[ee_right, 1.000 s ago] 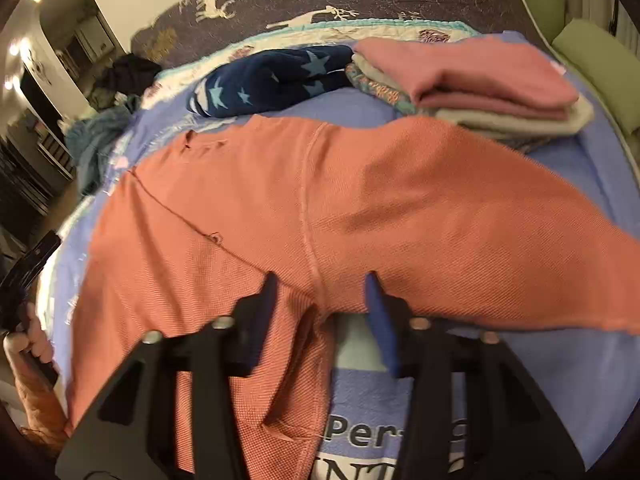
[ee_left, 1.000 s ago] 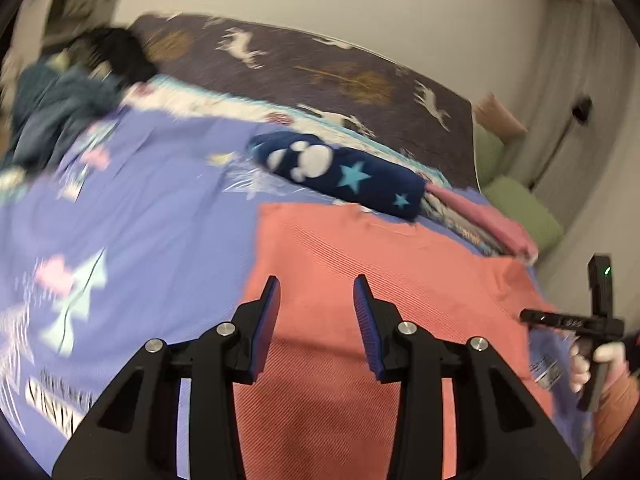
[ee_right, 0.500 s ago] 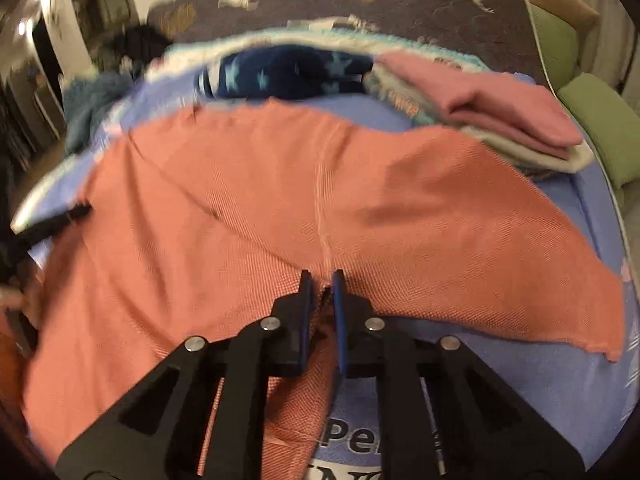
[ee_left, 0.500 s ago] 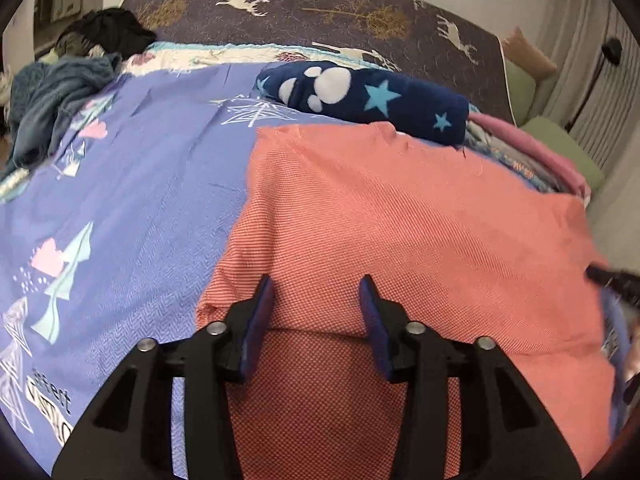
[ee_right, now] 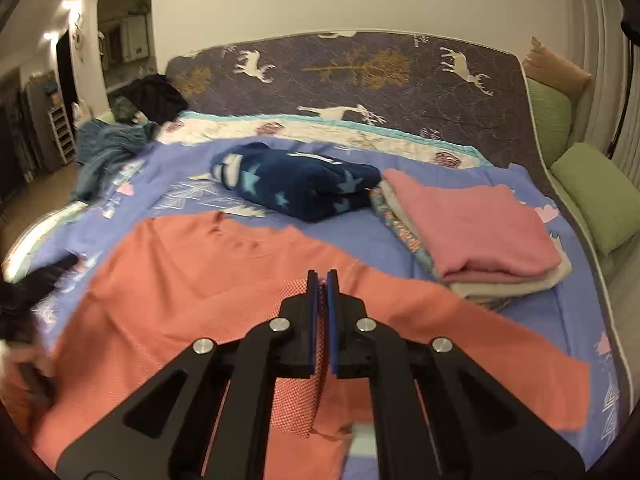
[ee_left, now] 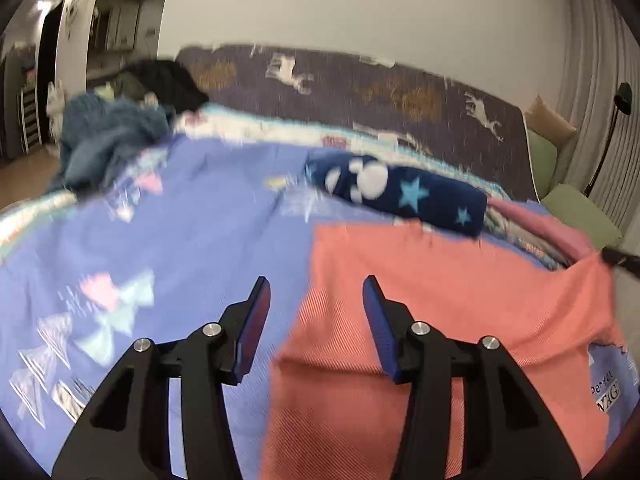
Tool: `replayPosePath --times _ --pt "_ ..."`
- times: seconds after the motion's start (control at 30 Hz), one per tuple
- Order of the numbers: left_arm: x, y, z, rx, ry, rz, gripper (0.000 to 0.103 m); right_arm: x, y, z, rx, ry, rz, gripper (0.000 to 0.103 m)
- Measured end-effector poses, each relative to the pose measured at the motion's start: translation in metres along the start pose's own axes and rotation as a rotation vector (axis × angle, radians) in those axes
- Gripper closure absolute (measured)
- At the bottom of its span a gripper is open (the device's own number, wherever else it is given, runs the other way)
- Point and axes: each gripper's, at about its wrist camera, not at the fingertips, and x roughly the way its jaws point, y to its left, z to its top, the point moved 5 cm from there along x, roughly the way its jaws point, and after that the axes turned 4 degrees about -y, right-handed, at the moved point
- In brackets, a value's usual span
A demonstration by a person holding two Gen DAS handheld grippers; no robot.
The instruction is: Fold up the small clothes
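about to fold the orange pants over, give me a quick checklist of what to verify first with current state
1. Right gripper shut on the orange pants at the crotch: ok, fabric is pinched between the pads.
2. Left gripper gripping the pants: not ok, its jaws are opening with nothing between the pads; it hangs above the pants' left edge.
3. Pants flat on the blue sheet: cannot tell, the near part is lifted and hidden by the grippers.
4. Folded pink stack clear of the pants: ok, it lies beside them.
5. Navy star blanket clear: ok, it lies beyond the pants in the right wrist view.
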Motion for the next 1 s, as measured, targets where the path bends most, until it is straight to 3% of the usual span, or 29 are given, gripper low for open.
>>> replayPosePath --times 0.13,0.23,0.3,0.33,0.43,0.5,0.53,0.57,0.63,0.67,0.7,0.73,0.8,1.0 --pt "0.012 -0.004 0.000 0.029 0.060 -0.010 0.050 0.051 -0.025 -0.036 -0.007 0.177 -0.179 0.099" --pt "0.035 -0.007 -0.021 0.066 0.145 0.028 0.049 0.065 -0.036 -0.064 0.029 0.266 -0.208 0.098" --pt "0.054 -0.003 -0.039 0.055 0.257 0.058 0.049 0.062 -0.037 -0.064 0.036 0.252 -0.199 0.098" --pt "0.057 0.001 -0.040 0.037 0.275 0.059 0.048 0.060 -0.036 -0.061 0.035 0.244 -0.196 0.098" --pt "0.050 0.012 -0.037 -0.014 0.248 0.078 0.048 0.047 -0.029 -0.039 0.048 0.172 -0.149 0.098" --pt "0.048 0.020 -0.038 -0.047 0.245 0.107 0.048 0.028 -0.017 -0.014 0.086 0.074 -0.036 0.098" --pt "0.047 0.022 -0.039 -0.060 0.244 0.112 0.048 0.019 -0.014 -0.001 0.099 0.030 -0.023 0.094" --pt "0.046 0.024 -0.040 -0.070 0.243 0.117 0.048 0.015 -0.015 0.005 0.093 0.011 -0.066 0.072" --pt "0.045 0.025 -0.039 -0.074 0.234 0.127 0.048 0.017 -0.021 0.013 0.040 0.014 -0.266 0.031" --pt "0.044 0.026 -0.038 -0.069 0.224 0.135 0.048 0.020 -0.021 0.016 0.005 0.013 -0.353 0.039" --pt "0.042 0.025 -0.037 -0.062 0.212 0.144 0.048 0.023 -0.017 0.017 0.000 0.022 -0.345 0.042" --pt "0.043 0.024 -0.036 -0.057 0.204 0.149 0.048 0.027 -0.009 0.017 0.009 0.040 -0.283 0.044" --pt "0.042 0.024 -0.035 -0.055 0.197 0.150 0.048 0.035 0.026 0.021 0.013 0.074 -0.091 0.045" --pt "0.043 0.028 -0.036 -0.094 0.204 0.104 0.049 0.089 0.178 0.033 -0.262 0.190 0.251 0.048"
